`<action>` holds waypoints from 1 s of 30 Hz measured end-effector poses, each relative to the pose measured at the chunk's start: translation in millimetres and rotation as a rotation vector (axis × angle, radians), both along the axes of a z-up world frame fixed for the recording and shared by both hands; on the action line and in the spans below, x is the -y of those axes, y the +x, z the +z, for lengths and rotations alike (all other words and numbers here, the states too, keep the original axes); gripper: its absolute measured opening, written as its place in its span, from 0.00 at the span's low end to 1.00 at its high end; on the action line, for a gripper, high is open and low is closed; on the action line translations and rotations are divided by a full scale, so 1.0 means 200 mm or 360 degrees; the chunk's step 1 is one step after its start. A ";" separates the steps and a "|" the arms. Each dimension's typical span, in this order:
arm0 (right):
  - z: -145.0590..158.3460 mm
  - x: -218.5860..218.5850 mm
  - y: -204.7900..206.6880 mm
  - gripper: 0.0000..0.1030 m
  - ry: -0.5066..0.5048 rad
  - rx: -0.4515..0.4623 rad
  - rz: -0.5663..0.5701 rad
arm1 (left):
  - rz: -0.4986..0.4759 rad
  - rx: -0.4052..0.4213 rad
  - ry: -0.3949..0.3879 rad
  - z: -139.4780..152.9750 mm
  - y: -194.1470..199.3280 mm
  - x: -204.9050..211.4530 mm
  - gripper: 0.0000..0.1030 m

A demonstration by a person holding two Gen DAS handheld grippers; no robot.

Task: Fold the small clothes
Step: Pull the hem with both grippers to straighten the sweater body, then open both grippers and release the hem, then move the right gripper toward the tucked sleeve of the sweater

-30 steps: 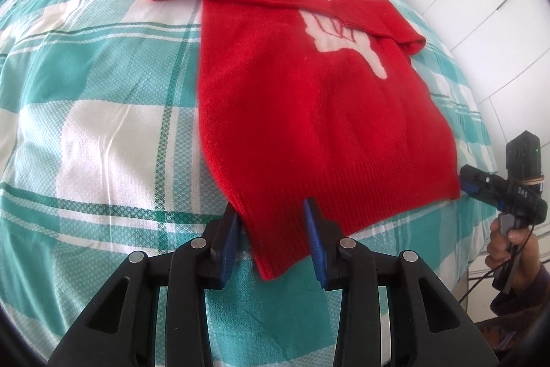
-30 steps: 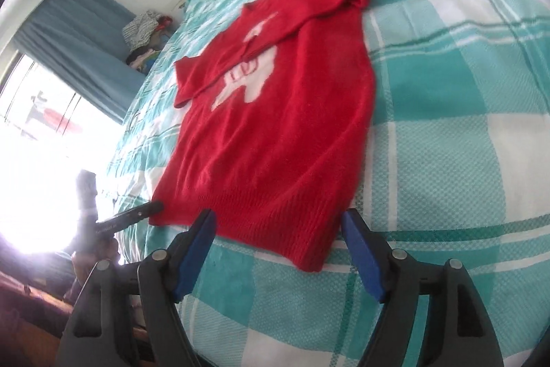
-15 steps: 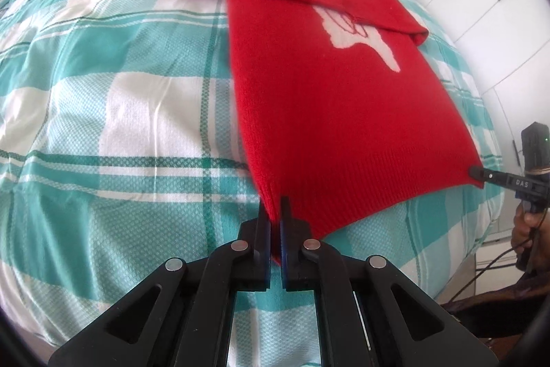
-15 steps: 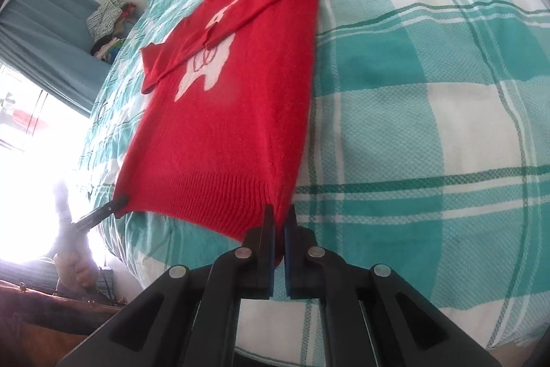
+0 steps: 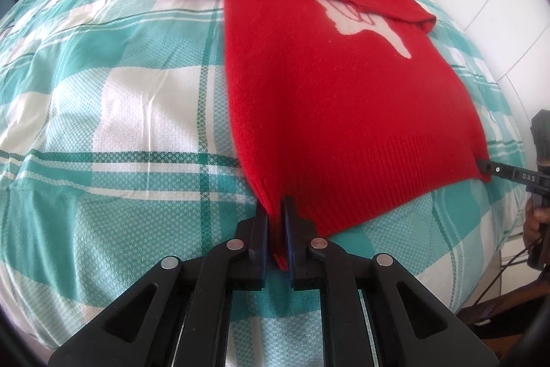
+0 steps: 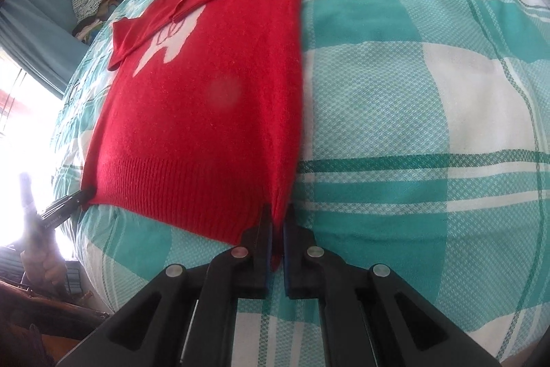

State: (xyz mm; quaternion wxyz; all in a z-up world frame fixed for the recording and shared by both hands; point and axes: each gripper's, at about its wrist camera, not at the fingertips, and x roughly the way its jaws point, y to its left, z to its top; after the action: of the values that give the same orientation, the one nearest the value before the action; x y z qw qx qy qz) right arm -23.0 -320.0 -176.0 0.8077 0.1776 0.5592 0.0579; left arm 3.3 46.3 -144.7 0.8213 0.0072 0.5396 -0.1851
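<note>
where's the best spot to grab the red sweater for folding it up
Take the red sweater at the two corners of its ribbed hem, coming from the bed's near edge. It lies flat with sleeves folded in, so the hem corners are free; each tool already pinches one.

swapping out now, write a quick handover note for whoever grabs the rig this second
Left tool: pinching the sweater's left hem corner; its jaws are opening slightly, fabric between them.
Right tool: shut on the right hem corner.
Sweater: red, lying flat and face up on the checked bedspread, hem towards you, both sleeves folded across the chest.
Done: sleeves folded in, both hem corners taken.
Left: probably carry the hem up to the collar, then smooth and release.
</note>
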 end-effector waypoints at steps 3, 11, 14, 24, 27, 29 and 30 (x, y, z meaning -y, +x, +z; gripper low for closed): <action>0.01 0.00 -0.02 0.08 0.0005 0.0034 0.0007 | 0.0005 0.0013 0.0013 0.02 -0.02 0.01 0.32; 0.08 -0.02 -0.07 0.34 -0.0109 0.0048 0.0056 | 0.0115 0.0045 0.0011 0.14 -0.09 -0.09 0.72; 0.13 0.00 -0.10 0.36 -0.0216 0.0071 0.0050 | 0.0232 0.0123 0.0008 0.22 -0.09 -0.17 0.82; 0.35 -0.01 0.00 0.52 -0.0412 0.0429 -0.0208 | 0.0463 0.0427 0.0241 0.28 0.29 -0.20 0.94; 0.39 -0.11 0.05 0.52 -0.0447 0.0478 -0.0148 | 0.0506 0.0481 0.0273 0.24 0.37 -0.22 0.94; 0.40 -0.19 0.08 0.52 -0.0479 0.0493 -0.0088 | 0.0508 0.0488 0.0282 0.19 0.40 -0.25 0.94; 0.40 -0.23 0.09 0.52 -0.0496 0.0497 -0.0056 | 0.0508 0.0473 0.0299 0.15 0.42 -0.26 0.94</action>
State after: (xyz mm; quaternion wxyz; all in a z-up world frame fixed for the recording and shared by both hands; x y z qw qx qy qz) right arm -5.4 -274.9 -96.8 0.9031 0.0491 0.4263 -0.0166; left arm 86.4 97.4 -114.1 0.9063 0.0255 0.4219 0.0013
